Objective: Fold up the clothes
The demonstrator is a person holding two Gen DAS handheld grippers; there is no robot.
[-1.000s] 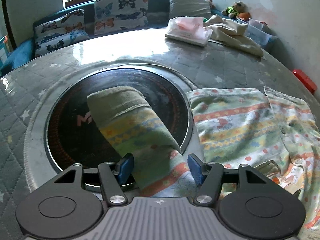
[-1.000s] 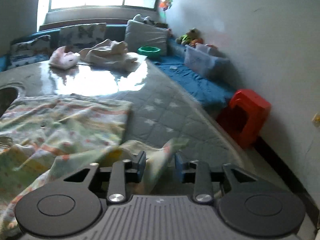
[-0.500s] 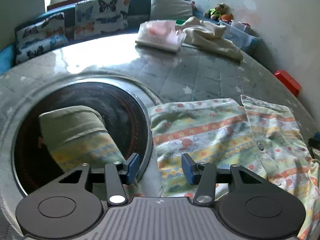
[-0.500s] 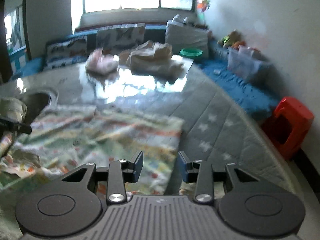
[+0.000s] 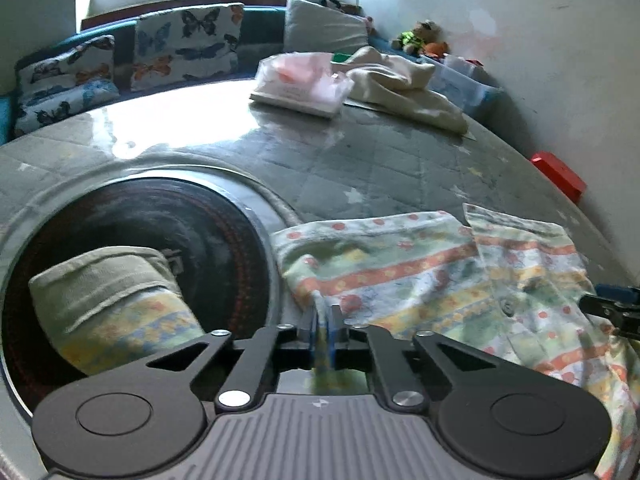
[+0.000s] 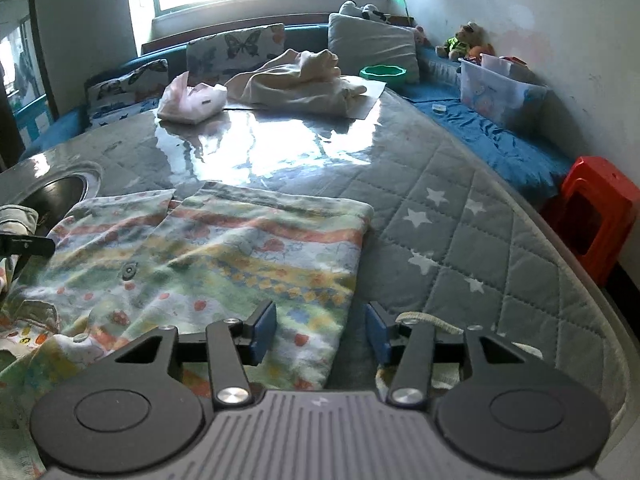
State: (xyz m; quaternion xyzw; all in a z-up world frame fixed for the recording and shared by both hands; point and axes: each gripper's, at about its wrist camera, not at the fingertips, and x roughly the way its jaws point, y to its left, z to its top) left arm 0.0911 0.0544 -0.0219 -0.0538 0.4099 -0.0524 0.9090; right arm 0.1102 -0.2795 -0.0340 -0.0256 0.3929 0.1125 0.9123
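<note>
**Two grippers at a patterned shirt on a quilted table**

A striped, patterned shirt (image 6: 224,248) lies spread on a grey quilted table (image 6: 460,216) with white stars. The left gripper (image 5: 323,330) is clamped shut on a fold of the shirt's near edge, beside a round dark recess (image 5: 168,240) in the table, where one sleeve (image 5: 112,304) rests. The right gripper (image 6: 320,332) is opening, its blue pads (image 6: 264,330) straddling the shirt's right edge without pressing it. At the far end of the table sit a cream cloth (image 6: 296,84) and a pink bundle (image 6: 192,100). A red stool (image 6: 596,216) stands by the wall.
</note>
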